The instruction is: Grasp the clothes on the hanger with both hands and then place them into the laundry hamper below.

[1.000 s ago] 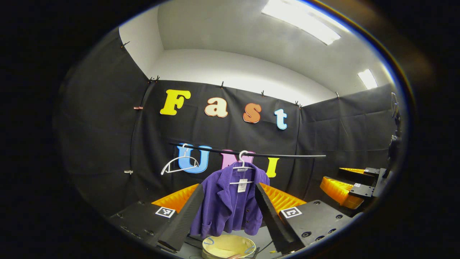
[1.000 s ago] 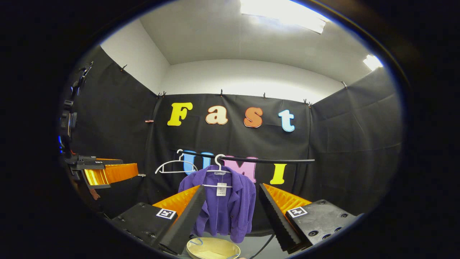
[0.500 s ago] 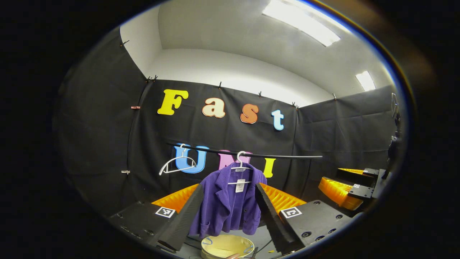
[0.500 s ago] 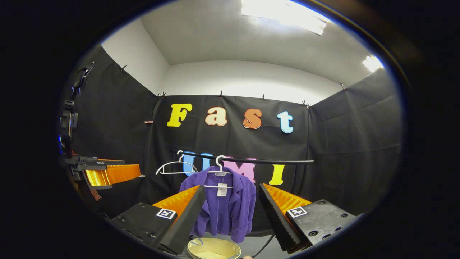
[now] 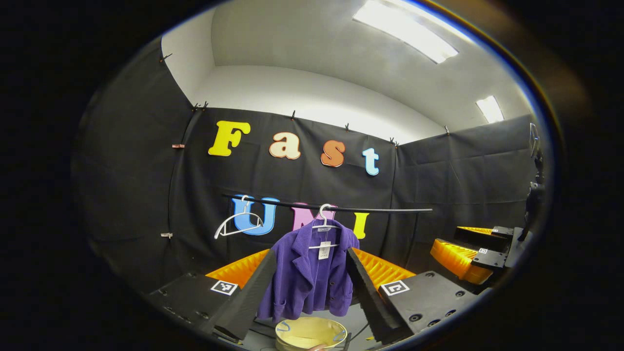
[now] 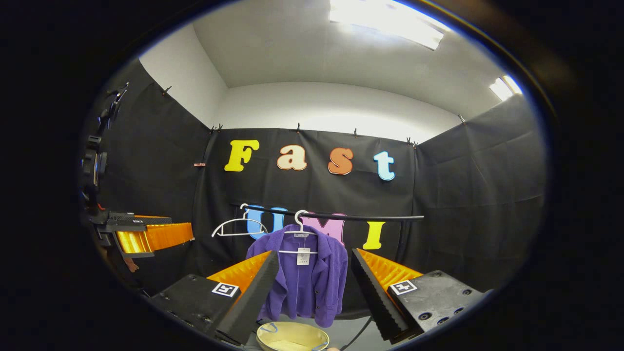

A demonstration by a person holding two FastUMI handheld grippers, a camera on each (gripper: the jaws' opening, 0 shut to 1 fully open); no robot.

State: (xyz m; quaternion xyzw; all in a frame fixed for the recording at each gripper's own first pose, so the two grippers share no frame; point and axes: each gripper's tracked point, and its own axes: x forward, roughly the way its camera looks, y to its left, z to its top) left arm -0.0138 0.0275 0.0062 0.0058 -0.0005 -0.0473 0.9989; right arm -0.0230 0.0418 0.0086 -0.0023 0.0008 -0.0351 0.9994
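A purple jacket hangs on a white hanger from a black rail. Below it stands a round cream laundry hamper. My left gripper is open, some way back from the jacket, its fingers framing the jacket. My right gripper is open too, equally far off, with nothing between its fingers. The right gripper appears at the right of the left gripper view. At the left edge of the right gripper view I see the left gripper.
An empty white hanger hangs on the rail to the left of the jacket. Black cloth walls close the booth on three sides. A dark cable runs along the floor beside the hamper.
Both views have shifted slightly. The jacket, hangers and hamper hang and stand as before, and both grippers stay open.
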